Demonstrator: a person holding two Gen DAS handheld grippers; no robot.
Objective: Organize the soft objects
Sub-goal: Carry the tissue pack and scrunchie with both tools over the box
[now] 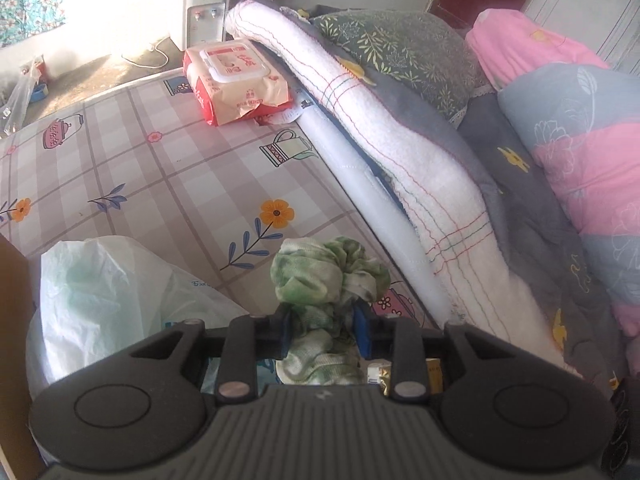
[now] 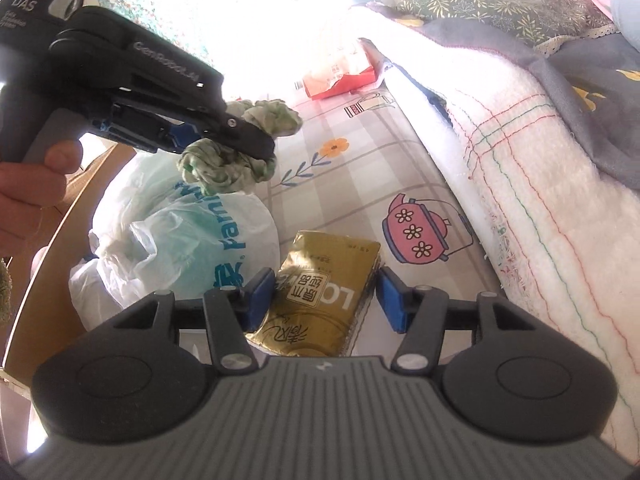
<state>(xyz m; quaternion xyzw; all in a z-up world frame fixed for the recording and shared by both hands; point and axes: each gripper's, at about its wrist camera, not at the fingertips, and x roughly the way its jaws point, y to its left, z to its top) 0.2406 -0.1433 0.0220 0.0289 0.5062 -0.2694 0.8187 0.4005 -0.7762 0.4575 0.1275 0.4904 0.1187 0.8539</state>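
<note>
Left wrist view: the left gripper (image 1: 324, 330) is closed on a green-and-white tie-dye cloth (image 1: 330, 270), bunched at centre frame between the blue pads. Most of the cloth's bulk sits forward of the fingertips and a tail hangs below. Risk: the hold is on a narrow waist of fabric, so a quick swing could let the cloth slide out. A white plastic bag (image 1: 120, 284) lies at lower left on the patterned bed sheet (image 1: 160, 176). A wet-wipes pack (image 1: 236, 80) rests at upper centre.

Right wrist view: the right gripper (image 2: 324, 296) stands wide open at lower centre, its pads on either side of a gold tissue pack (image 2: 320, 300); contact cannot be confirmed. Risk: closing now would pinch the pack across its width, and the slick wrapper may squirt out. At upper left the left gripper (image 2: 240, 136) carries the cloth (image 2: 232, 160) in the air above the plastic bag (image 2: 192, 236). Risk: the hanging tail may snag on the bag's rumpled edge.
</note>
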